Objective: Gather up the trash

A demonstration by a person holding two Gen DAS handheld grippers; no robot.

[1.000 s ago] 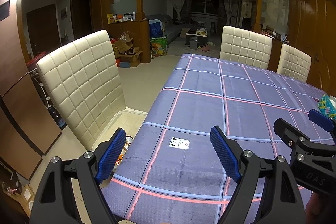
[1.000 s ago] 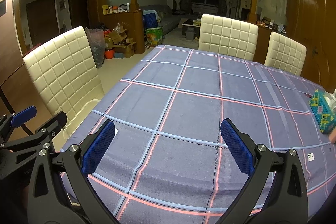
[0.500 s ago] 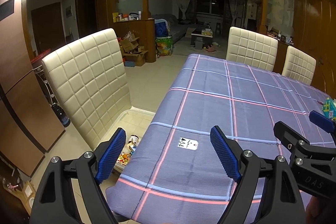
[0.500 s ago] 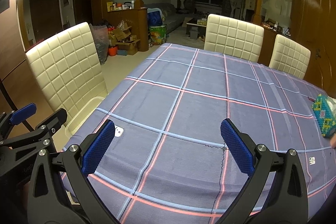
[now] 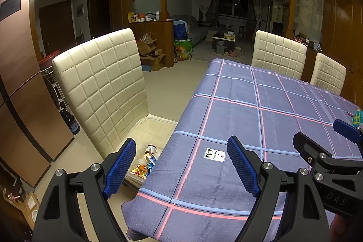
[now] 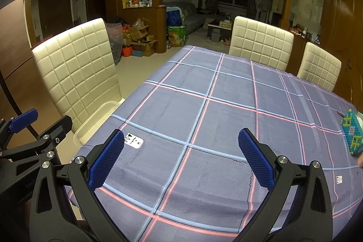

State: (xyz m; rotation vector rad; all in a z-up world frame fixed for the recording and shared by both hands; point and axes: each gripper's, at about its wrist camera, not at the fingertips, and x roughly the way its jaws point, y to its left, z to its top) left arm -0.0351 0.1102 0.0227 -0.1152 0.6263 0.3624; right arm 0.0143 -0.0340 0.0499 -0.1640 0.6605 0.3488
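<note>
A small white card lies on the purple plaid tablecloth near the table's left edge; it also shows in the right wrist view. A clear plastic bin on the chair seat holds several wrappers and a small jar. My left gripper is open and empty, just short of the card. My right gripper is open and empty over the table. A second small card lies at the right.
A cream quilted chair stands left of the table, two more at the far end. A beaded blue box sits at the table's right edge. Cardboard boxes clutter the floor beyond.
Both grippers have drawn back and turned left. The card and the bin with wrappers have come further into view. Both grippers stay open.
</note>
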